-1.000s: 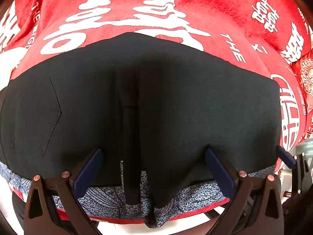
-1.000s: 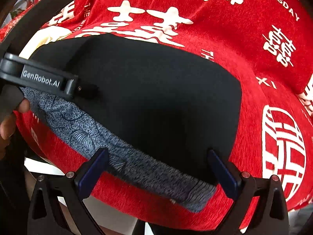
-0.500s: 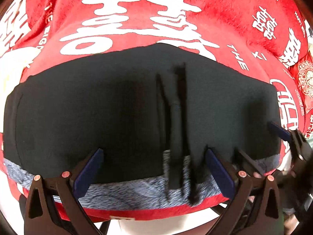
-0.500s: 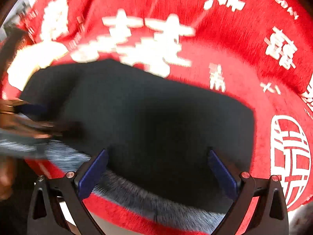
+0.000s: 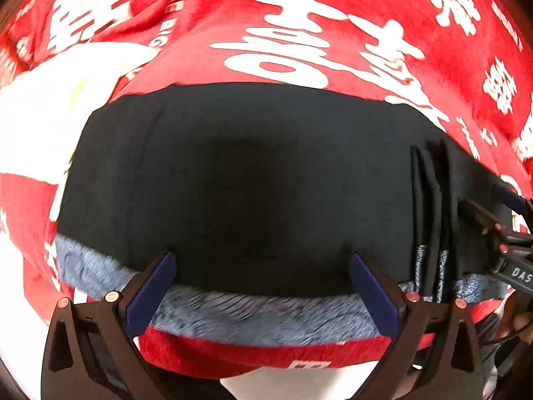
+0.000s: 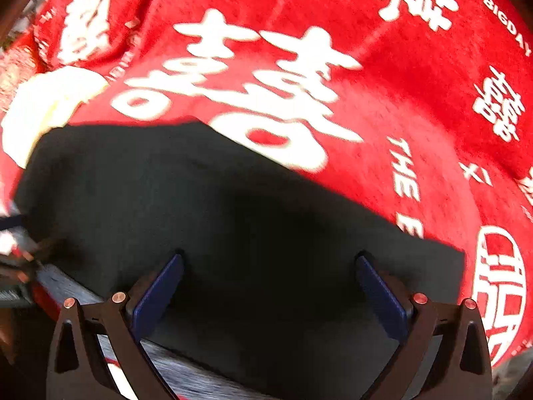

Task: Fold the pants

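Note:
Black pants (image 5: 260,180) lie flat on a red cloth, with a blue-grey patterned lining band (image 5: 253,313) showing along the near edge. My left gripper (image 5: 260,283) hovers open over that near edge, nothing between its fingers. A pleated fold (image 5: 429,206) of the pants stands at the right. In the right wrist view the same black pants (image 6: 233,220) fill the lower half, and my right gripper (image 6: 269,286) hangs open above them, holding nothing. Each gripper shows at the edge of the other's view.
A red cloth (image 5: 333,33) with large white characters covers the surface beyond the pants; it appears again as the red cloth (image 6: 399,100) in the right view. A white patch (image 5: 43,116) lies at the left. The cloth's near edge drops off below the lining.
My left gripper has slid left along the near edge, so the pleated fold moved from centre to the far right. My right gripper moved in over the black fabric, with motion blur.

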The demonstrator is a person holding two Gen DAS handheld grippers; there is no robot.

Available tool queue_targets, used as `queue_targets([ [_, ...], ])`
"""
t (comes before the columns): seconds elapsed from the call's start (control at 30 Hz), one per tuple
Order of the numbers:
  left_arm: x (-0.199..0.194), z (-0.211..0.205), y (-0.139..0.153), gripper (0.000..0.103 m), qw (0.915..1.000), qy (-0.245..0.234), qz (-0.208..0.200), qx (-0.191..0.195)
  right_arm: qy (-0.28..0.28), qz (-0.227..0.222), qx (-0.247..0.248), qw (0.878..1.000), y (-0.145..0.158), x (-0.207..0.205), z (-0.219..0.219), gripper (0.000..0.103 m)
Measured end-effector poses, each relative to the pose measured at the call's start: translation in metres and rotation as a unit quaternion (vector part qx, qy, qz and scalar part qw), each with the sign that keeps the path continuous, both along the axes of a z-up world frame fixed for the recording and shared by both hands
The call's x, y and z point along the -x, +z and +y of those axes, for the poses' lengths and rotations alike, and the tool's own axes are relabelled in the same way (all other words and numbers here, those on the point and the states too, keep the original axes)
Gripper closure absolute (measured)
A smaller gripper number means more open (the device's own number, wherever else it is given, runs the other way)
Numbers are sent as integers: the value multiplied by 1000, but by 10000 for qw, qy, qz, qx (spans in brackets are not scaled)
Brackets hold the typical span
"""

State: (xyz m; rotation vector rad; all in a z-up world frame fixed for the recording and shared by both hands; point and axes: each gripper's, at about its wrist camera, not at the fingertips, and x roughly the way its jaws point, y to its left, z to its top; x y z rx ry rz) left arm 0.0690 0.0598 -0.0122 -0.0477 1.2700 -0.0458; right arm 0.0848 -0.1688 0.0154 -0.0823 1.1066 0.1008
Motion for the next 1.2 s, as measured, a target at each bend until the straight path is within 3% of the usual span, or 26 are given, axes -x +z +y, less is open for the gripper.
queue_targets([
  [0.1, 5, 24, -2, 0, 9994, 331, 61, 124, 301, -233, 172, 9991, 6, -3, 26, 0],
  [0.2, 7, 41, -1, 0, 9986, 516, 83, 111, 632, 296, 437, 9966, -16, -15, 55, 0],
  [0.27, 12, 58, 5, 0, 9976, 652, -1, 213, 792, 111, 515, 9955, -10, -13, 71, 0],
  [0.37, 14, 89, 9, 0, 9956, 877, -17, 338, 1326, -130, 197, 9909, 4, -3, 101, 0],
  [0.47, 17, 118, 6, 0, 9921, 1141, 129, 509, 2107, -260, 254, 9769, 8, 17, 140, 0],
  [0.6, 23, 144, -1, 0, 9875, 1414, 319, 623, 3100, -352, 480, 9489, -7, 49, 194, 0],
  [0.77, 37, 152, -7, 0, 9834, 1472, 516, 931, 3793, -464, 1127, 9172, -27, 63, 231, 0],
  [0.93, 41, 142, -11, 0, 9820, 1358, 578, 1183, 3756, 41, -86, 9268, 6, 11, 216, 0],
  [1.07, 38, 132, -17, 0, 9827, 1273, 635, 1182, 3683, 283, -450, 9282, 11, -49, 208, 0],
  [1.2, 33, 126, -21, 0, 9840, 1287, 611, 1068, 3775, 664, -777, 9203, 2, -104, 228, 0],
])
